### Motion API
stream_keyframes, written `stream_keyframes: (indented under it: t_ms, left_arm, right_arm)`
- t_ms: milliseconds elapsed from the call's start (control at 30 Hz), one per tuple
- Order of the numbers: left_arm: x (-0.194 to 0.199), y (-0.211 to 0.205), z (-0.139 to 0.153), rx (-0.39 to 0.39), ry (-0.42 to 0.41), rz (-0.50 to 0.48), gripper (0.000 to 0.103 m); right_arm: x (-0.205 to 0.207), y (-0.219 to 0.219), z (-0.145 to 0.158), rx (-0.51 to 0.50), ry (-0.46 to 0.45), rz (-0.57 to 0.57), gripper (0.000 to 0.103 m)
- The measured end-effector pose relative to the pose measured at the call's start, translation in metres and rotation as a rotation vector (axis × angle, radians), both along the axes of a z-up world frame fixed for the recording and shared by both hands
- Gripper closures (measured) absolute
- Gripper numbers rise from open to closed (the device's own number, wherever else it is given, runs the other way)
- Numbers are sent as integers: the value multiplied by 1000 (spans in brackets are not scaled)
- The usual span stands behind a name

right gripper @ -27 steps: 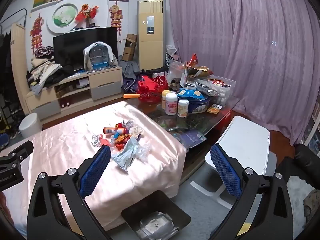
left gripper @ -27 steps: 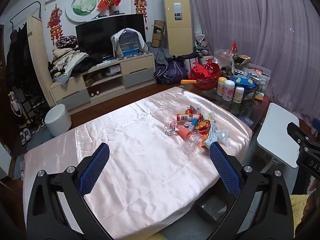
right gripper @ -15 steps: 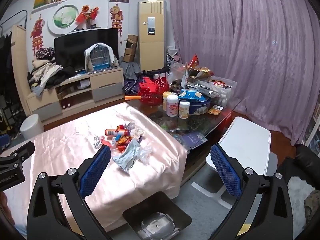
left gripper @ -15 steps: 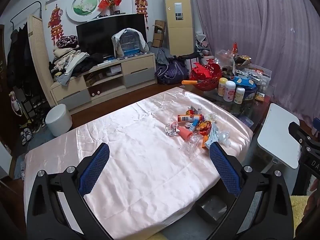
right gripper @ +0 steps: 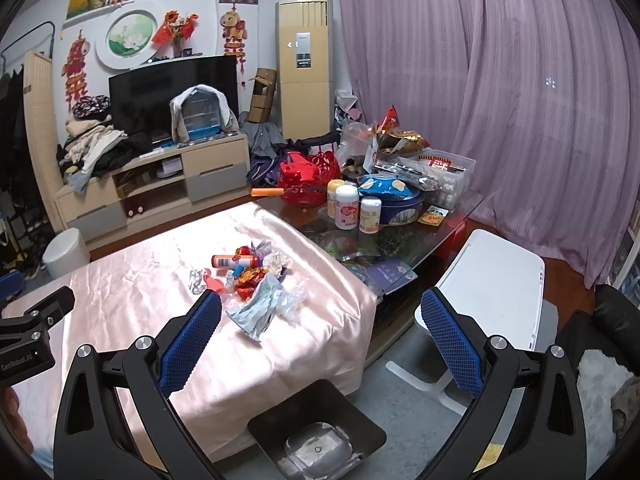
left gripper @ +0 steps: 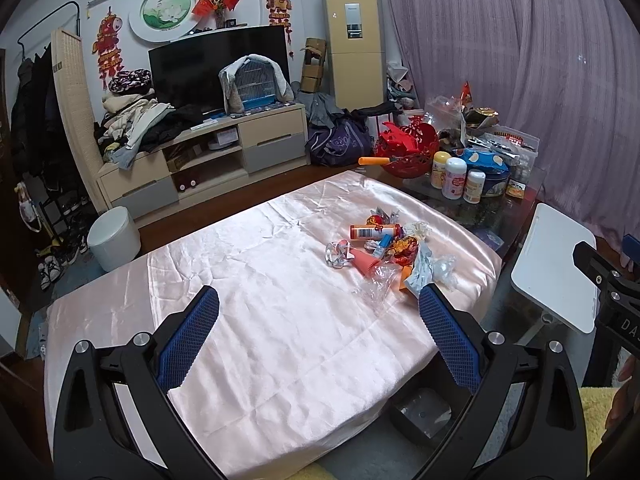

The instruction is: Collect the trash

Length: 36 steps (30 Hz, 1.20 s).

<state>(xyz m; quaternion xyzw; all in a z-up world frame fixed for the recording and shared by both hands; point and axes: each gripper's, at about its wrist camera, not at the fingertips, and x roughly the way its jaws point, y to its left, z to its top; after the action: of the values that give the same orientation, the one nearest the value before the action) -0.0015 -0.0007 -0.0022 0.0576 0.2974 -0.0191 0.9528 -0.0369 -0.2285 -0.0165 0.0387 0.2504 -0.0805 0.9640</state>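
Note:
A pile of trash point(left gripper: 390, 250) lies near the far right corner of the pink-clothed table point(left gripper: 260, 320): an orange tube, red candy wrappers, a pink cone, clear plastic and a crumpled silvery bag point(right gripper: 260, 308). The pile also shows in the right wrist view point(right gripper: 250, 276). A black bin with a clear liner point(right gripper: 318, 438) stands on the floor at the table's near corner; it also shows in the left wrist view point(left gripper: 422, 414). My left gripper point(left gripper: 318, 334) is open and empty above the cloth, short of the pile. My right gripper point(right gripper: 320, 338) is open and empty above the table's corner and the bin.
A glass side table point(right gripper: 420, 236) behind the pile holds bottles, a blue tin and a red basket point(right gripper: 306, 182). A white stool point(right gripper: 496, 284) stands to the right. A white waste bin point(left gripper: 114, 238) stands on the floor at the left, before the TV cabinet point(left gripper: 200, 160).
Both grippers have drifted slightly; the view shifted a little toward the trash pile. Both stay open and empty.

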Motion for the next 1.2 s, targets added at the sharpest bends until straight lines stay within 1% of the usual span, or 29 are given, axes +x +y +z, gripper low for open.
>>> stream_keyframes:
  t_ms: [433,1200]
  left_arm:
    - [-3,-2,-1,-9,0,-4,8]
    - [-6,-5,-2,-7,5,-3,8]
  right_arm:
    - [-4,-6,-2,18,-12,-11,3]
    - [-6,-6,-3,24,-7,-11,3]
